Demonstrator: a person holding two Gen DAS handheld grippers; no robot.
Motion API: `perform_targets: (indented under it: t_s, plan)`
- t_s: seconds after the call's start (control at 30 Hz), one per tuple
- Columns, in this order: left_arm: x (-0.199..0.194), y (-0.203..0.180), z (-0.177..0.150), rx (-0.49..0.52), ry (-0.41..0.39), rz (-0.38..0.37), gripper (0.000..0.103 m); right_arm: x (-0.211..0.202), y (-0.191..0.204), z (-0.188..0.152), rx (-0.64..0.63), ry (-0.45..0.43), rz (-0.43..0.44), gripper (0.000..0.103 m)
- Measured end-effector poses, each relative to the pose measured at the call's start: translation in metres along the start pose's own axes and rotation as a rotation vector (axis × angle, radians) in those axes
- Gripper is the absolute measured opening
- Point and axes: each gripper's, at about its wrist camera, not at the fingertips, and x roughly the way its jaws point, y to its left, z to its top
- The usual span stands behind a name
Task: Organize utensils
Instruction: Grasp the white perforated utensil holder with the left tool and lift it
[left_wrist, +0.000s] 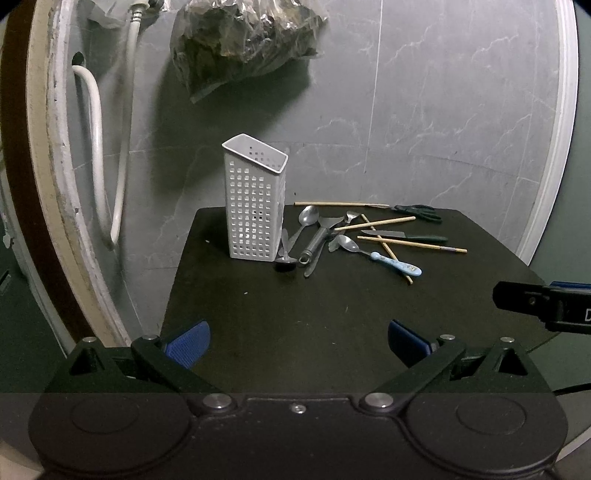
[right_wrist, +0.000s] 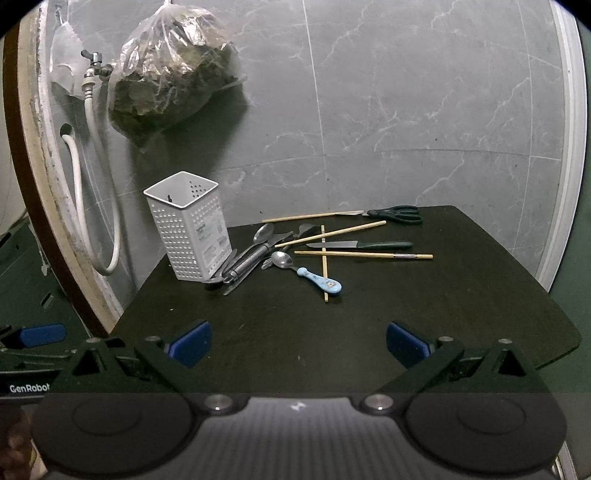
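A white perforated utensil holder stands upright and looks empty at the back left of the dark table. Beside it on the right lies a loose pile: steel spoons, a peeler, a blue-handled spoon, a green-handled knife, several wooden chopsticks and green scissors. My left gripper is open over the table's near edge, nothing between its blue pads. My right gripper is open too, well short of the pile.
A tiled grey wall rises behind the table. On it hang a plastic bag of dark stuff, a tap and a white hose. The other gripper shows at the right edge of the left wrist view, as a black body.
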Motion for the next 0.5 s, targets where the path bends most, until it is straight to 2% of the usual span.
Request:
perform_targets:
  t_s: [0.2, 0.33, 0.5]
  plan:
    - [0.009, 0.002, 0.003, -0.007, 0.003, 0.010, 0.102, 0.009, -0.002, 0.002, -0.001, 0.012, 0.000, 0.103]
    - [0.026, 0.006, 0.012, -0.024, -0.029, 0.062, 0.102, 0.020, -0.005, 0.010, -0.026, 0.009, -0.005, 0.103]
    - [0.062, 0.010, 0.035, 0.004, -0.065, 0.141, 0.102, 0.051, -0.015, 0.031, -0.041, 0.016, 0.017, 0.103]
